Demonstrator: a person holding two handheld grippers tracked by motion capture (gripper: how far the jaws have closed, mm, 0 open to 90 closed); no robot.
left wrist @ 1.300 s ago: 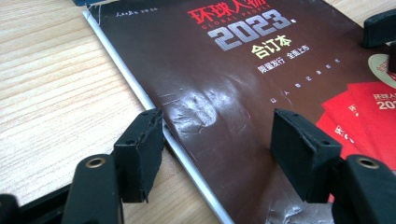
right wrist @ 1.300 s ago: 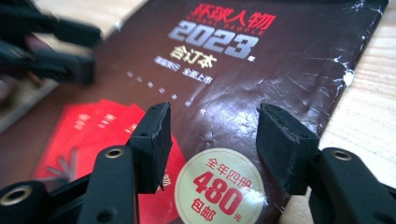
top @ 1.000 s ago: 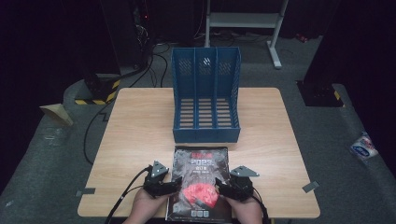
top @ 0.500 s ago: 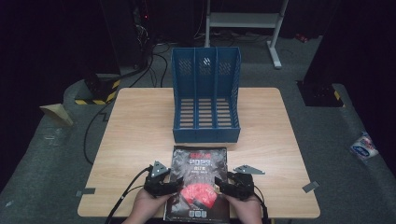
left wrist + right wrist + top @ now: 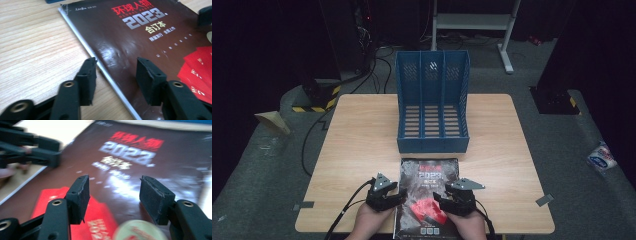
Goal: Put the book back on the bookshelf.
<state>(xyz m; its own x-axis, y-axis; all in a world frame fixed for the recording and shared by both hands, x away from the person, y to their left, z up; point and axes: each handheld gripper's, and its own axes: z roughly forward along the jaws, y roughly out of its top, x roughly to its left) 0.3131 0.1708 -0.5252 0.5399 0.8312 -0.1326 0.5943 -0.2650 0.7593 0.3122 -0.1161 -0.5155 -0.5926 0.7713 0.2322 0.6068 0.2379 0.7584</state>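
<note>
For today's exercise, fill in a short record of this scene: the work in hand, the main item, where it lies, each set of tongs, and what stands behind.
Work in hand: taking hold of a magazine by its two side edges
Main item: dark magazine with red artwork and "2023" on the cover
Position: flat on the wooden table, near the person's edge
Left tongs: jaws astride the magazine's edge, have just been closing, pads not yet pressing
Right tongs: over the cover, jaws apart, have just been closing, nothing gripped
Behind: blue file rack, three compartments, upright

Dark brown magazine (image 5: pixel 428 200) with red and silver lettering (red booklets pictured low on its cover), blue slotted file rack (image 5: pixel 432 104), pale wood-grain table (image 5: pixel 362 140)
</note>
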